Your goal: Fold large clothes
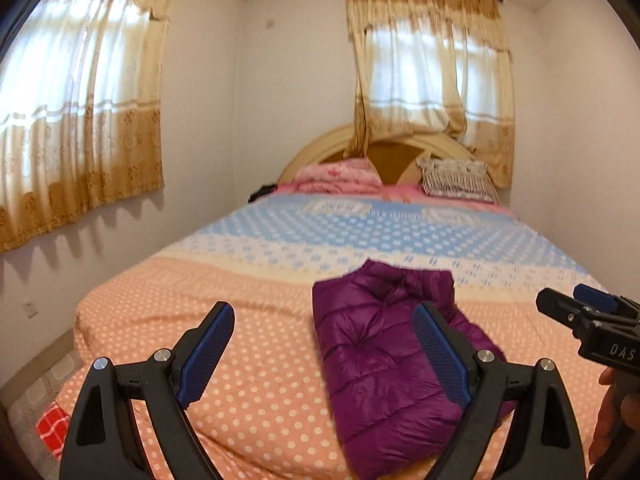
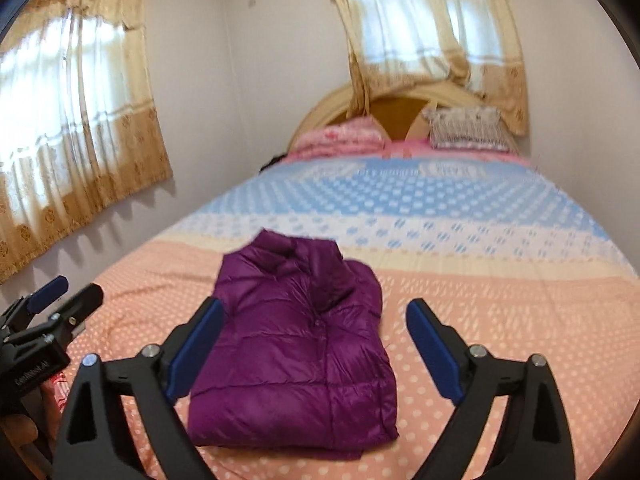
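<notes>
Purple jacket (image 2: 296, 344) is seen folded, long axis up-frame, centred before the released right gripper (image 2: 314, 348); left gripper (image 1: 324, 352) released, offset left.

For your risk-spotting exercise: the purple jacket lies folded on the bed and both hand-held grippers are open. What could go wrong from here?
1. The folded purple jacket looks puffy and slick, so it may spring open unheld.
2. It lies near the foot edge of the bed; a nudge could slide it off.
3. The left hand-held gripper and right hand-held gripper hang close and could snag it.
</notes>
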`<control>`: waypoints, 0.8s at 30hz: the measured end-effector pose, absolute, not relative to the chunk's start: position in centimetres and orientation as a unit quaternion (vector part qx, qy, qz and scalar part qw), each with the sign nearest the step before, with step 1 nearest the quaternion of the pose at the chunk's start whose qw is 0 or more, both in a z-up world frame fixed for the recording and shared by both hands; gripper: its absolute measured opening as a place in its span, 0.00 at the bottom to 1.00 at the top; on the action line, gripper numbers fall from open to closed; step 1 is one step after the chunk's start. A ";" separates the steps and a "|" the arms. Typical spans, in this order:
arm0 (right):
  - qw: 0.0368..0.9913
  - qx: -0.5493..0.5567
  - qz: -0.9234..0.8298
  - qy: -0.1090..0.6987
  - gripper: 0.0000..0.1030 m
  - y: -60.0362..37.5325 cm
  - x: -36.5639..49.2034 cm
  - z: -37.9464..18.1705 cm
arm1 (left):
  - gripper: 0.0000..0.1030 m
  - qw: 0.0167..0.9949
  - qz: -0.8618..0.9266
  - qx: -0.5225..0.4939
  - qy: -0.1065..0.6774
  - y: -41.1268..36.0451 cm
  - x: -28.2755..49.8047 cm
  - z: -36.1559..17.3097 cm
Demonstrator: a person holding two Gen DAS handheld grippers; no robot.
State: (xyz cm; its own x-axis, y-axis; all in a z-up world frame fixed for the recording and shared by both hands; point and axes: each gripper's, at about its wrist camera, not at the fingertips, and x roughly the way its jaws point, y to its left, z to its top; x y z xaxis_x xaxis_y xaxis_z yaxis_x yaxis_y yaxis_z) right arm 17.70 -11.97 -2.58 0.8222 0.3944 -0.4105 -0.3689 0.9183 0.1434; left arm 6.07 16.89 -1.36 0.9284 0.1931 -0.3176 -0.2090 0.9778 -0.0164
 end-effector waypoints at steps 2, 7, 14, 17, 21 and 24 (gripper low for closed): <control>0.956 0.028 0.203 0.209 0.94 -11.8 17.2 -2.0 | 0.89 0.982 0.102 -0.019 0.155 16.5 5.8 -0.6; 0.960 0.022 0.204 0.192 0.94 -11.2 16.7 -1.2 | 0.89 0.984 0.100 -0.018 0.144 16.3 5.2 0.1; 0.959 0.022 0.208 0.194 0.94 -11.6 16.0 -1.5 | 0.89 0.984 0.103 -0.022 0.145 16.4 5.1 0.0; 0.958 0.021 0.210 0.193 0.94 -11.5 15.9 -1.5 | 0.89 0.984 0.103 -0.023 0.145 16.4 5.1 -0.1; 0.957 0.024 0.213 0.194 0.94 -11.5 15.7 -1.5 | 0.89 0.983 0.104 -0.023 0.147 16.3 5.1 -0.1; 0.957 0.024 0.213 0.194 0.94 -11.5 15.7 -1.5 | 0.89 0.983 0.104 -0.023 0.146 16.2 5.1 -0.2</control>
